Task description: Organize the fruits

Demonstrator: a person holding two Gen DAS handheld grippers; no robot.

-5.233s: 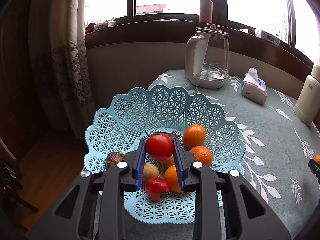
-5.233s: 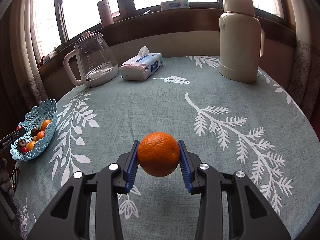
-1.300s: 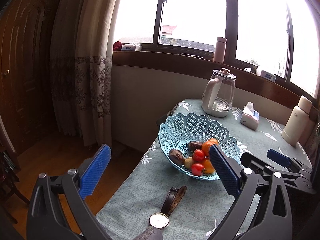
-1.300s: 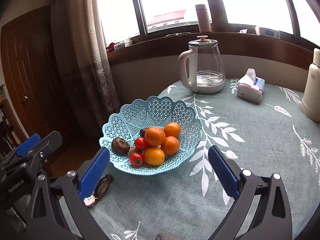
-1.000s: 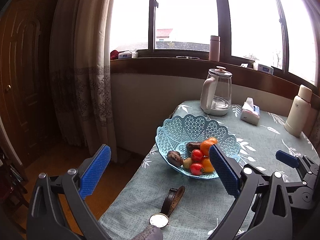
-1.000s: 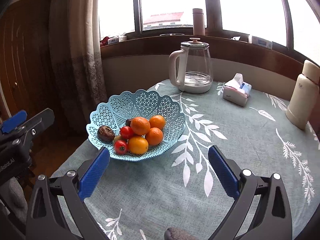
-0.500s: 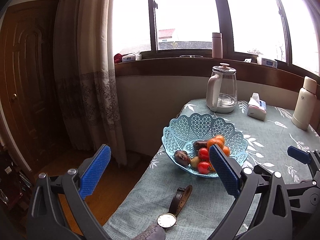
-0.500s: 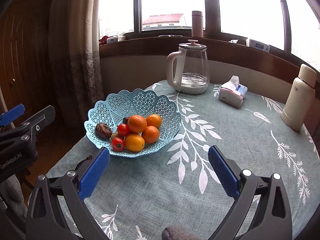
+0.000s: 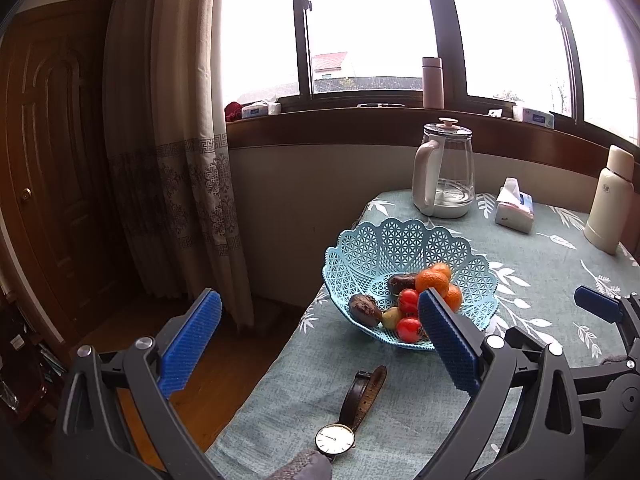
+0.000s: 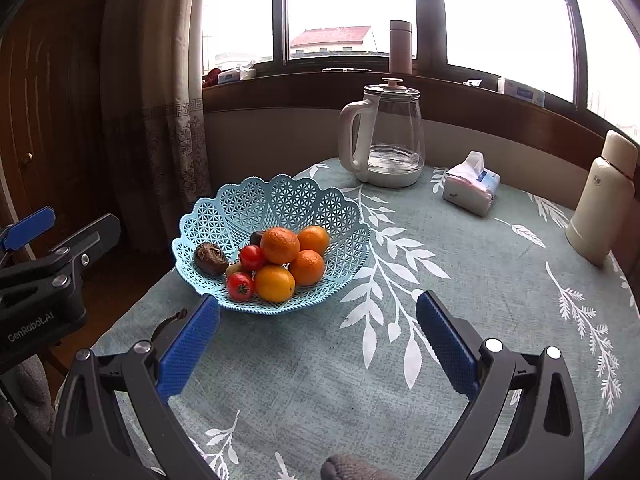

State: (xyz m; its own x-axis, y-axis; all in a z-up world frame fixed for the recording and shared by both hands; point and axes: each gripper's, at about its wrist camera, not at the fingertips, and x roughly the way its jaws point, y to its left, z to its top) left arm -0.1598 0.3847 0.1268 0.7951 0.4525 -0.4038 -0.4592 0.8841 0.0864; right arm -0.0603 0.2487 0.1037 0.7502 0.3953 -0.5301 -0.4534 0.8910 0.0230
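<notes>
Blue lattice basket (image 10: pixel 276 200) sits near the table's (image 10: pixel 480 288) left edge, holding all fruit in view: four oranges (image 10: pixel 280 245), two tomatoes (image 10: pixel 240 286), two dark wrinkled fruits (image 10: pixel 209 258), one small pale one (image 9: pixel 391 316). No loose fruit on the cloth in either view, so task looks done or nearly so.

Left gripper (image 9: pixel 318 344) hangs off the table's corner, jaws spread wide, empty. Right gripper (image 10: pixel 318 344) hovers over bare cloth just in front of the basket, jaws also wide apart, nothing between them.

Handling, judged: oranges firm, round, fairly light; pinch across the widest part, pads level, or they roll out. Tomatoes smooth-skinned and soft; light squeeze only. Pile is loose, so pulling a lower fruit could shift the rest. Basket is thin plastic, probably light and slides easily.

Watch (image 9: pixel 352 412) lies on the cloth near the table's front edge; kettle (image 10: pixel 386 136), tissue box (image 10: pixel 472 186) and flask (image 10: pixel 602 204) stand at the back, well apart from the basket.
</notes>
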